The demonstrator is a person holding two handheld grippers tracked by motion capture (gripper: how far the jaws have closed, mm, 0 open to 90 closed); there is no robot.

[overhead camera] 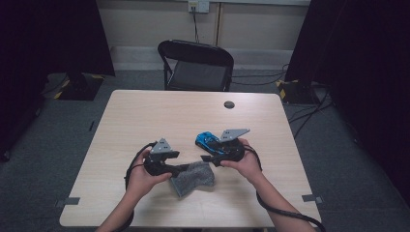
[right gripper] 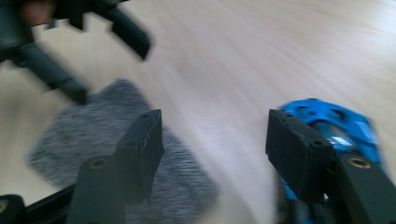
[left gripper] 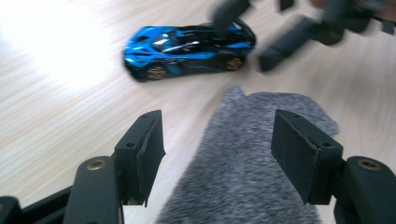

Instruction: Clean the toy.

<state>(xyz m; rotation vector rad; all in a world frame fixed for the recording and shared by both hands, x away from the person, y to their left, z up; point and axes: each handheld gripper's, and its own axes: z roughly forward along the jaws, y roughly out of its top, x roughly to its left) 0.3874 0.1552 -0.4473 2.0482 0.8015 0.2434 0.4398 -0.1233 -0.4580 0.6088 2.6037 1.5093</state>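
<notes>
A grey fuzzy cloth (overhead camera: 194,178) lies on the wooden table (overhead camera: 159,111) near its front edge. Just behind it stands a blue and black toy car (overhead camera: 207,140). My left gripper (overhead camera: 185,169) hovers at the cloth's left side, open; in the left gripper view its jaws (left gripper: 217,135) frame the cloth (left gripper: 247,177) without pressing on it, and the car (left gripper: 187,46) sits beyond. My right gripper (overhead camera: 207,157) is open between car and cloth. The right gripper view shows its jaws (right gripper: 215,135) over bare wood, the cloth (right gripper: 70,135) to the left and the car (right gripper: 327,121) behind the right jaw.
A black folding chair (overhead camera: 198,65) stands behind the table's far edge. A dark round cap (overhead camera: 229,104) sits in the tabletop at the back right. Cables run over the floor at the right, and dark curtains hang on both sides.
</notes>
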